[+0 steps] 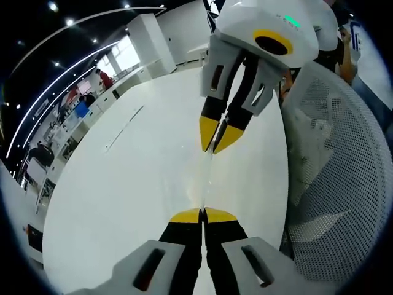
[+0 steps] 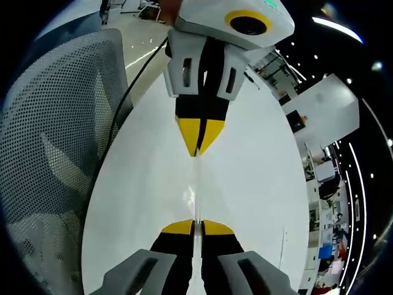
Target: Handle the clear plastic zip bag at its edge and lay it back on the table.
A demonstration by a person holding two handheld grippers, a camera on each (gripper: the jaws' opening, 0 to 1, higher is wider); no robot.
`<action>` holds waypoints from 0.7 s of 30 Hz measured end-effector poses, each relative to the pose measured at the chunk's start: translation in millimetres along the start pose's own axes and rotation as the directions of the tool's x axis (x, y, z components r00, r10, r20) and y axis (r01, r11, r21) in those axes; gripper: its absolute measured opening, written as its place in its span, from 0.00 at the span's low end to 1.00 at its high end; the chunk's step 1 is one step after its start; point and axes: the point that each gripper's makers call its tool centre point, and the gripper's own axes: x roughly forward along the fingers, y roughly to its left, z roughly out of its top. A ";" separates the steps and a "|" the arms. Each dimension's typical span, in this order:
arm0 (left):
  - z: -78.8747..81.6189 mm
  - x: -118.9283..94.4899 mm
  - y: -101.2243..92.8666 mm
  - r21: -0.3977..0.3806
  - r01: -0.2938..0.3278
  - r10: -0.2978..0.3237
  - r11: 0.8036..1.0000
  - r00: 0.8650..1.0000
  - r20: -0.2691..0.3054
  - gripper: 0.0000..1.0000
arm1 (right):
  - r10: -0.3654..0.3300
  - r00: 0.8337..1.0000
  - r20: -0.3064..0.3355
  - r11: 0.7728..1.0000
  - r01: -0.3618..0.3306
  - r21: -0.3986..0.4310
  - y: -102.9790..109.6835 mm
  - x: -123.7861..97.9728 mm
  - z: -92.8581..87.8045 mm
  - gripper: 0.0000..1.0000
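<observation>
in the left gripper view we see the left gripper [image 1: 202,214] at the near edge, its yellow-tipped jaws pressed together on the near edge of the clear plastic zip bag [image 1: 207,178]. the bag shows as a thin, almost edge-on transparent strip, stretched above the white table [image 1: 123,184] between the two grippers. at the far end of the strip the right gripper [image 1: 215,146] points toward us, its jaws pinching the opposite edge of the bag.

in the right gripper view we see the same arrangement from the other end. the right gripper [image 2: 196,227] holds its jaws closed on the bag [image 2: 194,196], and the left gripper [image 2: 198,150] faces it from the far side, also clamped on the bag. we cannot tell whether the bag touches the table [image 2: 258,178].

a white mesh chair back [image 1: 344,166] stands to the right of the table in the left gripper view, and the chair back [image 2: 49,141] is to the left in the right gripper view. desks and people [image 1: 104,78] are visible far off in the room.
</observation>
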 end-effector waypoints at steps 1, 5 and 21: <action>0.0 -0.7 -0.4 0.000 0.001 -0.001 1.000 1.000 0.000 0.00 | 0.000 1.000 0.000 1.000 0.000 0.001 0.2 -0.1 -0.3 0.00; 0.2 -2.7 -1.6 0.000 0.001 -0.001 1.000 1.000 -0.002 0.00 | 0.001 1.000 -0.003 1.000 -0.001 0.001 0.8 -0.4 -0.8 0.00; -3.0 -3.4 -1.4 0.020 -0.001 0.001 1.000 1.000 -0.015 0.00 | 0.000 1.000 -0.010 1.000 0.000 0.008 0.6 -1.6 -4.7 0.00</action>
